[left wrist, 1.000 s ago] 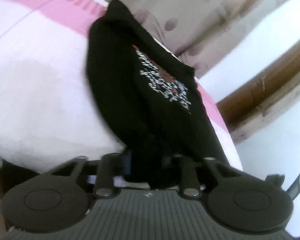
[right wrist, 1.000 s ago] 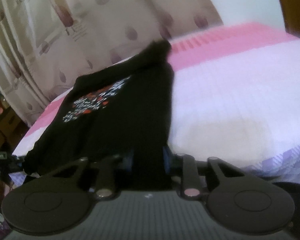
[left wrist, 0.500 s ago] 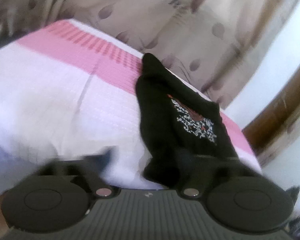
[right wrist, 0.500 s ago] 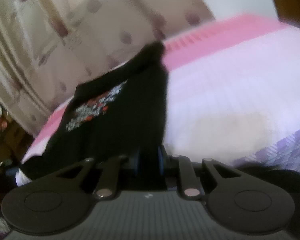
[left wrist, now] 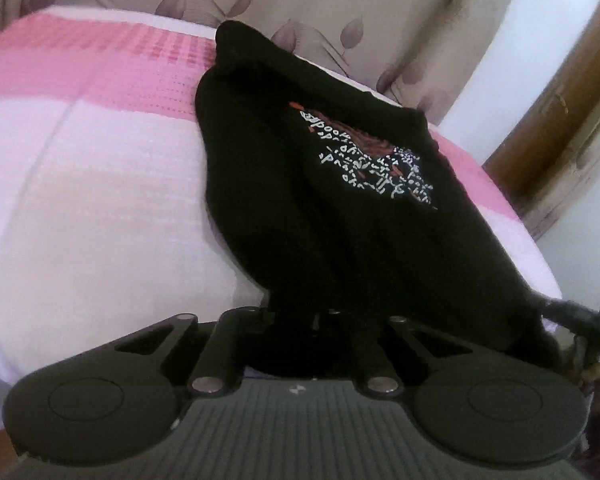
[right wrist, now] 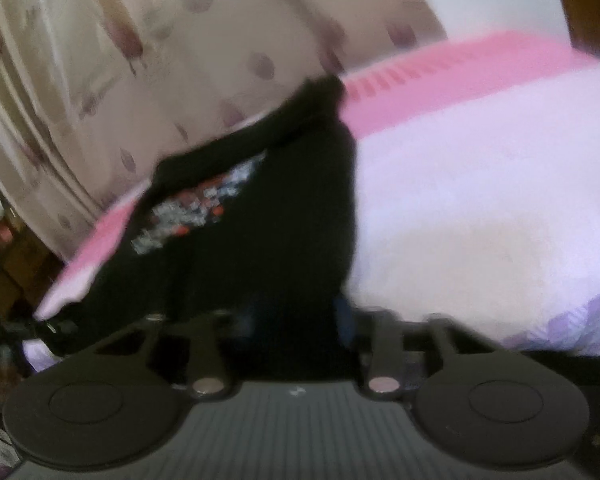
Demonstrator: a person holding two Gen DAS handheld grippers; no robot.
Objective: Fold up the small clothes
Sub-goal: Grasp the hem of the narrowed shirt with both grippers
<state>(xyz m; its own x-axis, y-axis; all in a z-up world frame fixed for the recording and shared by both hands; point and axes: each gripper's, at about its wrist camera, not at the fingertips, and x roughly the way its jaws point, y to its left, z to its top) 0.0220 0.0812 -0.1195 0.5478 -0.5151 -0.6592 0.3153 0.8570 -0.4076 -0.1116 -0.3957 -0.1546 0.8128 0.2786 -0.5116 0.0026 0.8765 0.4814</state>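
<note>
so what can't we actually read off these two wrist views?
- Left wrist: tongs tips, buried in the black shirt's hem.
- Right wrist: tongs tips, likewise under cloth; print, motion-blurred.
- Both: shirt's near hem, hidden behind each gripper body.

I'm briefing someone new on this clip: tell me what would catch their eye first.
The black garment dominates both views, lying along one edge of the pink and white bed cover, its white and red print facing up. Its near hem is pinched in both the left gripper and the right gripper. A leaf-patterned curtain hangs behind the bed.
</note>
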